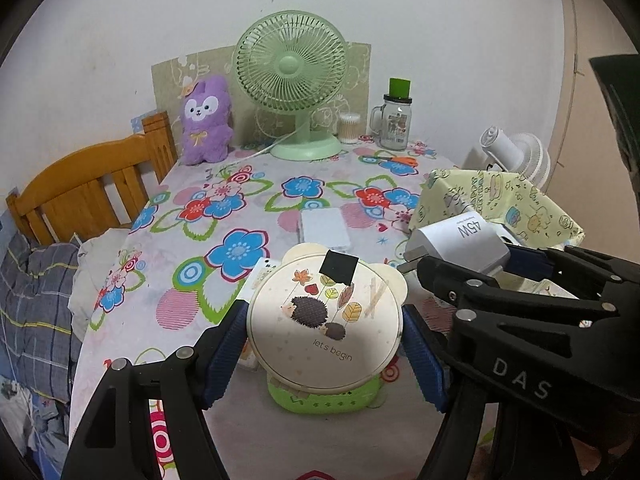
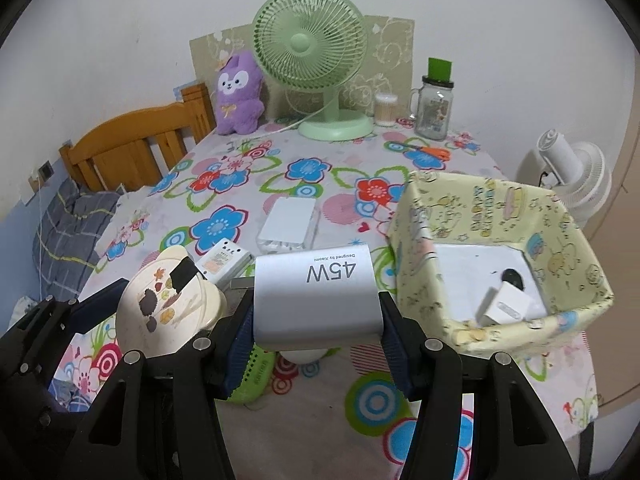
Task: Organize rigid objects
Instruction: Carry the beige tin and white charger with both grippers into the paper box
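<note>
My left gripper (image 1: 324,332) is shut on a round cream compact (image 1: 324,320) with a hedgehog picture, held above the table. It also shows in the right wrist view (image 2: 168,308). My right gripper (image 2: 316,328) is shut on a white 45W charger (image 2: 316,296), also seen in the left wrist view (image 1: 460,244). A yellow patterned box (image 2: 560,220) stands to the right, holding a small white plug (image 2: 508,306) and a black item (image 2: 514,278). A white power bank (image 2: 288,224), a small white adapter (image 2: 224,260) and a green object (image 1: 324,400) lie on the table.
A green fan (image 2: 312,40), purple plush (image 2: 238,92), glass jar mug (image 2: 434,108), cotton swab pot (image 2: 386,110) and orange scissors (image 2: 432,152) stand at the back of the floral tablecloth (image 2: 352,168). A white fan (image 2: 572,172) is at right, a wooden bed frame (image 2: 132,148) at left.
</note>
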Tool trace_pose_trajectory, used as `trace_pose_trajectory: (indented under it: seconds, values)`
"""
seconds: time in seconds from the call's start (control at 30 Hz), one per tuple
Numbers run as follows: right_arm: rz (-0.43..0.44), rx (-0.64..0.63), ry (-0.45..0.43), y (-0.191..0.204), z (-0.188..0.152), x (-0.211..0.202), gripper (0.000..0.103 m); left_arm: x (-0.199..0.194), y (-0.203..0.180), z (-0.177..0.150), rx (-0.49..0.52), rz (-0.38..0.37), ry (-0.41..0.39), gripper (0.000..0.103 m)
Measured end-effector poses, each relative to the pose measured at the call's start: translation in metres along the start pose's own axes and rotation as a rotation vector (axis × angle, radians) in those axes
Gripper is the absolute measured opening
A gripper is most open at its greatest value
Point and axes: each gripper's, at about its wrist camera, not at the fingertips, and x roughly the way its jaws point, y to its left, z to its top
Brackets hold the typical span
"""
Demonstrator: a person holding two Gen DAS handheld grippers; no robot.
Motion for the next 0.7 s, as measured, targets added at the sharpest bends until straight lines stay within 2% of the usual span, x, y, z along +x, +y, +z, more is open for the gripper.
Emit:
trace_pose_trajectory:
  seconds: [0.7]
  values:
    - [-0.021,0.041,-0.086,-0.053,0.02,-0.043,0.06,-0.013,-0.053,0.039,0.056,-0.005,-0.045,0.077]
